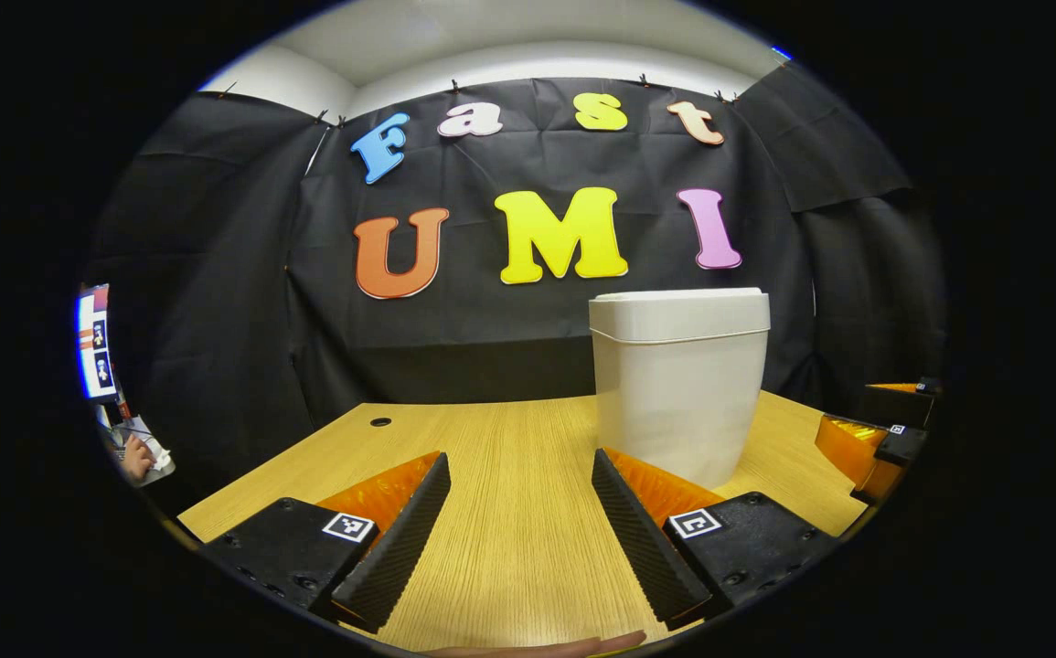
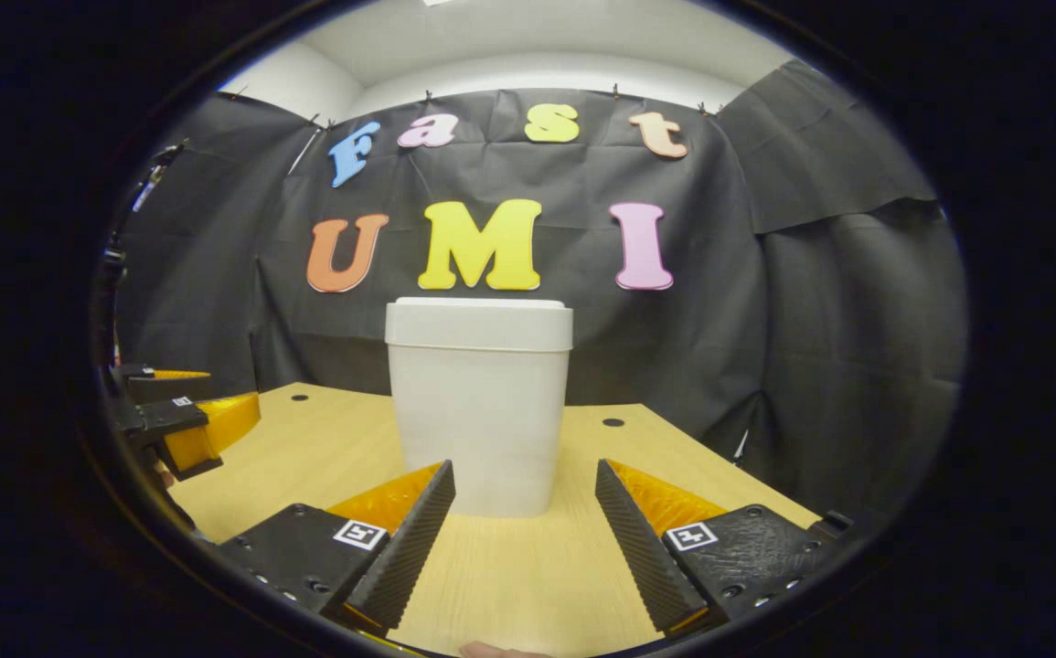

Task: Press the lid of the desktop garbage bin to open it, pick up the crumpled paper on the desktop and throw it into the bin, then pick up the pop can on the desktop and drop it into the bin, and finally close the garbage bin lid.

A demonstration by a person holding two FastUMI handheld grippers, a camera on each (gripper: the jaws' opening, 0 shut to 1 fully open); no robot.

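In the left gripper view I am holding the left gripper low over the table with its two ridged fingers spread wide and nothing between them. The bin is standing just ahead and to the right, a smooth off-white plastic tub tapering toward its base, with a squared lid sitting flat and closed. The other gripper is waiting at the far right edge. The tabletop is pale wood grain with a small round hole near the back.

In the right gripper view I am keeping the right gripper spread as well, empty, with the bin almost straight ahead on the table and its lid down.

I am judging the task as either not begun or already finished: the lid is closed, and I am finding no paper or can on the wood in sight.
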